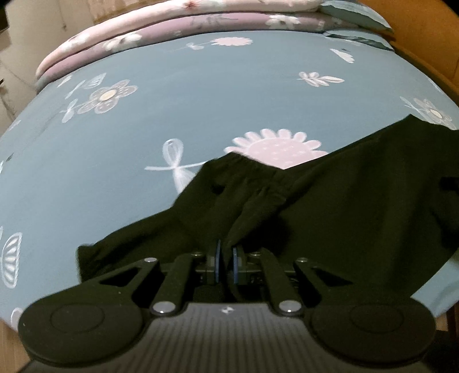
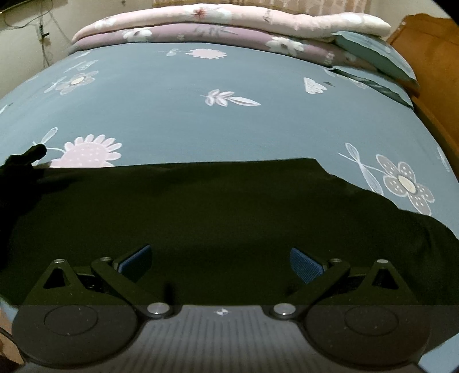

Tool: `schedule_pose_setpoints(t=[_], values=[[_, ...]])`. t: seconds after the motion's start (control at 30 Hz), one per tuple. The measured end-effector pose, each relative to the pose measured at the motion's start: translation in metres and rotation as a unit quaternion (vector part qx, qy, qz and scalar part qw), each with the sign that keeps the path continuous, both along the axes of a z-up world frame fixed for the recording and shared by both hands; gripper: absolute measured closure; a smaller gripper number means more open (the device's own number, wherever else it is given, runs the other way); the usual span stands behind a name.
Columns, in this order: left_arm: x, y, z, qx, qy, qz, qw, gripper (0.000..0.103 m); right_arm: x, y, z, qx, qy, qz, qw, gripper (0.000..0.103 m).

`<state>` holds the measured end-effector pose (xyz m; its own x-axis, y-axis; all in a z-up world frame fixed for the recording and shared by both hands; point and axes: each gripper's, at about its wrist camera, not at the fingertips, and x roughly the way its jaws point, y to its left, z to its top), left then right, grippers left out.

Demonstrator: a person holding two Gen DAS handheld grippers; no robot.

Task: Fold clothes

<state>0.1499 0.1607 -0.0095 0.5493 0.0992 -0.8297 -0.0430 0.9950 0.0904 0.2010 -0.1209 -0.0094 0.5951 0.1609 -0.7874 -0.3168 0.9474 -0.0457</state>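
A dark garment (image 1: 330,206) lies spread on the near part of a bed, over a grey-blue sheet (image 1: 178,114) printed with flowers. In the left wrist view a fold of the garment rises in a ridge to the left gripper (image 1: 226,255), whose blue pads (image 1: 218,252) are clenched on the cloth with almost no gap between them. From that pinch the fabric fans away: one flap runs down toward the near edge of the sheet, a gathered band with small wrinkles lies just beyond the pinch, and a broad panel stretches off to the side of the gripper, reaching a grey flower near the sheet's edge.

In the right wrist view the garment (image 2: 215,209) covers the sheet (image 2: 186,114) near the camera as a broad, flat, dark field with a nearly straight far edge. The right gripper (image 2: 221,264) hovers over it with its jaws spread wide; its pads (image 2: 304,265) stand well apart and whether they touch the cloth cannot be told. At the garment's end on the side of the pink flower (image 2: 91,152), a dark shape rises above the cloth; what it is cannot be told.

Beyond the garment, at the far end of the sheet, lie stacked folded quilts (image 2: 229,20), pink over mauve. Beside them sits a teal pillow (image 2: 370,48), and past it a wooden headboard (image 2: 430,43).
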Motion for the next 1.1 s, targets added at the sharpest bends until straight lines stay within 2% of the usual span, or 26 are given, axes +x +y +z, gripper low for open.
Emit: schedule_pose_setpoints(t=[0.27,0.47,0.73,0.83,0.9,1.1], values=[[-0.031,0.041,-0.009,-0.014,0.020,0.045,0.9987,0.096,0.006,0.027,-0.002,-0.009,0.008,0.018,1.000,0.000],[-0.046,0.053,-0.019,-0.040,0.028,0.060,0.9970,0.090,0.010,0.052,-0.007,-0.020,0.020,0.048,0.998,0.000],[-0.065,0.067,-0.028,-0.065,0.048,0.084,0.9932,0.075,0.013,0.070,-0.018,-0.026,0.039,0.073,0.996,0.000],[-0.072,0.074,-0.031,-0.090,0.050,0.097,0.9900,0.068,0.016,0.073,-0.021,-0.027,0.044,0.079,0.996,0.000],[-0.077,0.079,-0.032,-0.109,0.049,0.106,0.9872,0.067,0.018,0.075,-0.023,-0.028,0.047,0.083,0.995,0.000],[-0.090,0.082,-0.025,-0.109,0.038,0.116,0.9865,0.062,0.024,0.078,-0.026,-0.031,0.052,0.095,0.994,0.000]])
